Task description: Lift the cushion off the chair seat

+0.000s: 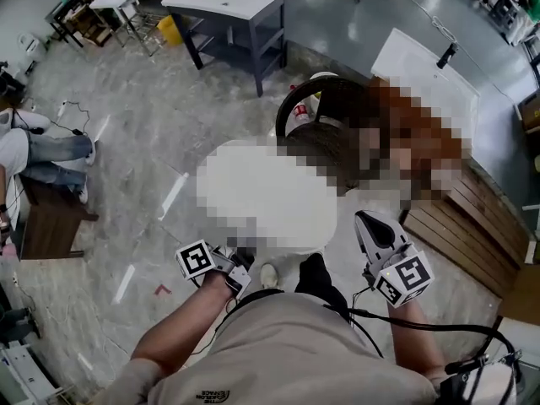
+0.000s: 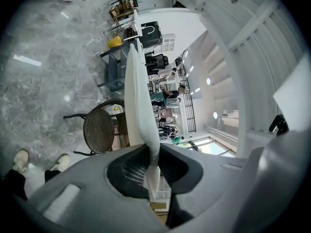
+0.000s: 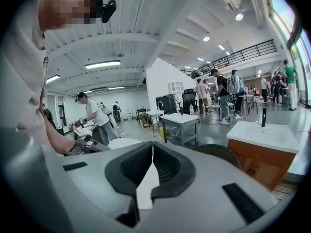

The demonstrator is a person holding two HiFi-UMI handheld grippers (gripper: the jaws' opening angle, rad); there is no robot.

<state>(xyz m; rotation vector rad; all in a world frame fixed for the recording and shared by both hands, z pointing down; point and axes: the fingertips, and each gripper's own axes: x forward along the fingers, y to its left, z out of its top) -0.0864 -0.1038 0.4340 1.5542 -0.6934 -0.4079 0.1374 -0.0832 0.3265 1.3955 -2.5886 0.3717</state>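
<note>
Facing the chair (image 1: 325,142), bare at the far side, seat uncovered. Holding the cushion (image 1: 266,197) up in the air, nearer than the seat and clear of it, so likely lifted off already. Pinching its edge in the left gripper (image 2: 149,152), jaws narrow on the fabric, letting it hang edge-on. Holding the right gripper (image 3: 153,152) just right of it, jaws pressed together on nothing, seemingly spare.

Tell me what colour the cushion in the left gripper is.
Plain white, no pattern. The cushion shows best in the left gripper view, seen edge-on.
</note>
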